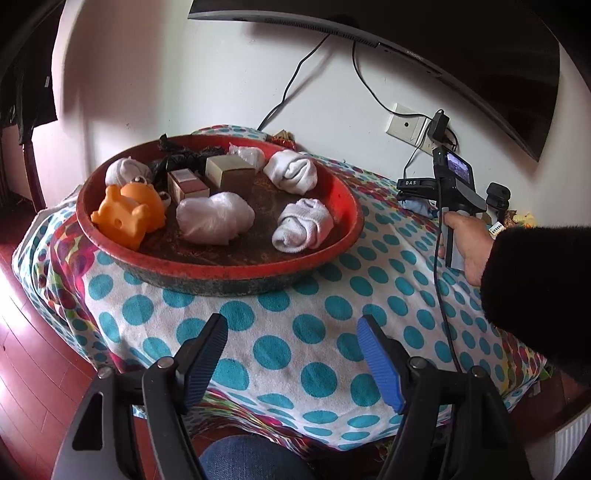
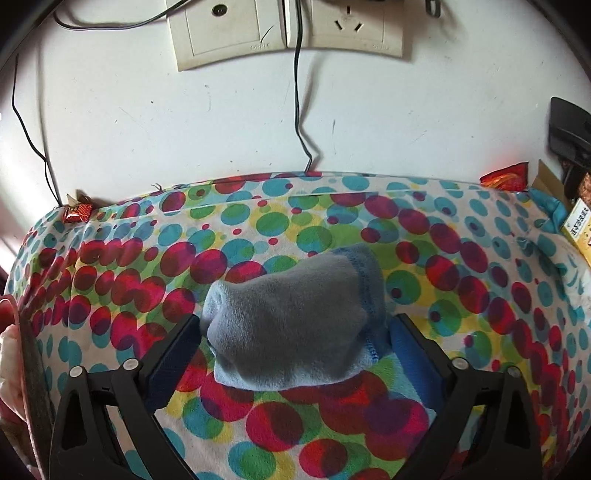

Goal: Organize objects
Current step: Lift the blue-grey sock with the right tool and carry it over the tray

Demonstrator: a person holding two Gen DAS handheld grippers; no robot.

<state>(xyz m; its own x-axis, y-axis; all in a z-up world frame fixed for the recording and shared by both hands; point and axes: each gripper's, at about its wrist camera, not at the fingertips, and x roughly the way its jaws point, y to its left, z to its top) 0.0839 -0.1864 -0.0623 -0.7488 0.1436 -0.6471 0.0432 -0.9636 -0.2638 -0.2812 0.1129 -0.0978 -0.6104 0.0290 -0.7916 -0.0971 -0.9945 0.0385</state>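
A round red tray (image 1: 221, 271) on the dotted cloth holds an orange toy (image 1: 127, 214), rolled white socks (image 1: 301, 225), a white plastic bundle (image 1: 214, 218), two small boxes (image 1: 229, 171) and a black bag. My left gripper (image 1: 291, 328) is open and empty above the cloth, in front of the tray. My right gripper (image 2: 295, 332) is open with its fingers on either side of a rolled blue sock (image 2: 295, 325) lying on the cloth; the pads look close to it or just touching. In the left wrist view the right gripper body (image 1: 454, 192) is right of the tray.
The wall with sockets (image 2: 284, 33) and hanging cables is just behind the table. A red wrapper (image 2: 77, 212) lies at the back left, a red packet (image 2: 506, 177) and a yellow box (image 2: 578, 229) at the back right. The tray rim (image 2: 33, 369) is at the left.
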